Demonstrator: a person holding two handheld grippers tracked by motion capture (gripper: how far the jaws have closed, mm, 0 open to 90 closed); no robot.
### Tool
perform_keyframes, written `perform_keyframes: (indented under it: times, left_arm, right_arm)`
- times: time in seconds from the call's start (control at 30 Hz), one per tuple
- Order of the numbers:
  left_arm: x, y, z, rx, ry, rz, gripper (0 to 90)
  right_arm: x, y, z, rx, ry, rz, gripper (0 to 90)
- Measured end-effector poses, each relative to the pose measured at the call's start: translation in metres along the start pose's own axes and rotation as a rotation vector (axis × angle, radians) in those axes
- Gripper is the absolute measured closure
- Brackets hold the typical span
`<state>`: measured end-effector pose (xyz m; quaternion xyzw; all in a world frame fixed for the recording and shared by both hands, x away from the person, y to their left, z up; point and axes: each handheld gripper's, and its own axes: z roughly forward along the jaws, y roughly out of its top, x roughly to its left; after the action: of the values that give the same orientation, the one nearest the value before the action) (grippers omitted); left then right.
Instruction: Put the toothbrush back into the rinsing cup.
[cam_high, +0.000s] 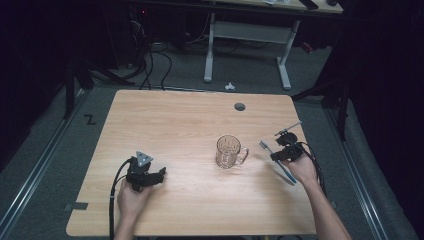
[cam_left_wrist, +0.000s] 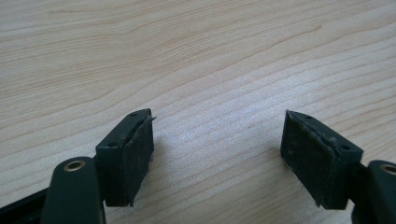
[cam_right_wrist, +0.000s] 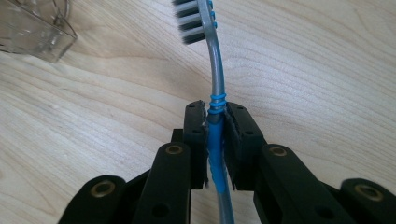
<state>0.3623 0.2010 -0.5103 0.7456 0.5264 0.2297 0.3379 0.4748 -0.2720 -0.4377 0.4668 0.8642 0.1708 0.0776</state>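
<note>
Your wooden table (cam_high: 200, 200) fills the middle of the high view, pale grain under a pool of light, with a round cable hole (cam_high: 240, 106) near its far edge. Around it the room is dark: grey floor, trailing cables and the white legs of a second desk (cam_high: 247, 47) beyond.

On the table, right of centre, stands a clear glass mug (cam_high: 230, 151), upright, handle toward your right hand. The high view gives you its whole shape; the right gripper view catches just a corner of it (cam_right_wrist: 35, 28) at top left.

Your right gripper (cam_high: 286, 151) sits just right of the mug, clamped on a toothbrush (cam_high: 277, 161). From above, the brush slants, bristles toward the mug, handle tip toward you. The right gripper view shows the grip itself: both pads pressed on the blue ribbed part of the handle (cam_right_wrist: 215, 154), the grey neck curving up to the bristle head.

Your left gripper (cam_high: 161, 174) rests at the near left, well apart from the mug. In its own view the jaws stand wide, nothing between them but bare wood.
</note>
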Motion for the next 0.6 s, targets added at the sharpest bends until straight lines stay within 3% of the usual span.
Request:
perform_keyframes:
  times: [0.6]
  left_arm:
    - [0.0,0.0,0.0,0.0,0.0,0.0,26.1]
  right_arm:
    - [0.004,-0.004,-0.018,-0.077,0.03,0.004,79.8]
